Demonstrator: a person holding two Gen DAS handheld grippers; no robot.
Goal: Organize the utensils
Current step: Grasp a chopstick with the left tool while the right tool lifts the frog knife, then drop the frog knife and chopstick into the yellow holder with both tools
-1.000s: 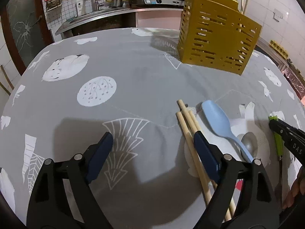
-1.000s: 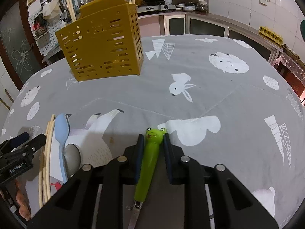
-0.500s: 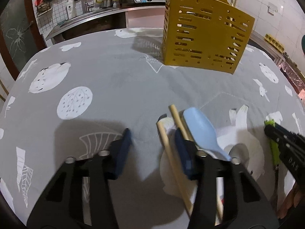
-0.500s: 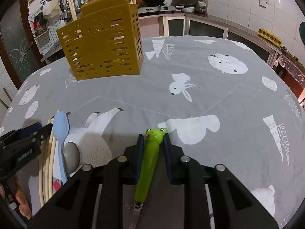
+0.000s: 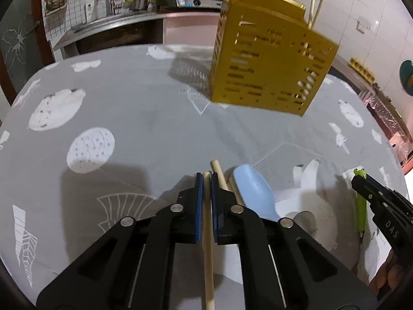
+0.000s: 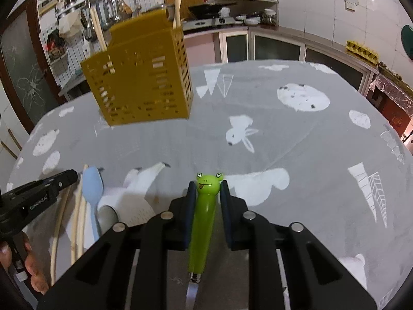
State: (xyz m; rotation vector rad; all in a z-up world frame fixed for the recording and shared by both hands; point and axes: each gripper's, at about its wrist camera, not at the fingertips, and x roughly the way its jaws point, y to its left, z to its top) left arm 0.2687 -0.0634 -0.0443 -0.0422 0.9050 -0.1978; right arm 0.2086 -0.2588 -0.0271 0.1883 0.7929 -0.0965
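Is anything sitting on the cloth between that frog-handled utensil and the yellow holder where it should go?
Nothing visible. The frog-handled utensil sits clamped in the right hand-held gripper, and only bare grey tablecloth lies between it and the yellow holder.

1. Pale wooden chopstick (image 5: 208,253) between left gripper (image 5: 204,180) pads: near end cut off by bottom edge.
2. Green frog-headed utensil (image 6: 204,214): working end hidden under right gripper (image 6: 206,190) body, type unclear.
3. Perforated mustard-yellow plastic utensil holder (image 5: 268,67): motion-blurred, contents mostly hidden behind walls.
4. Metal spoon bowl (image 6: 109,214) largely covered.
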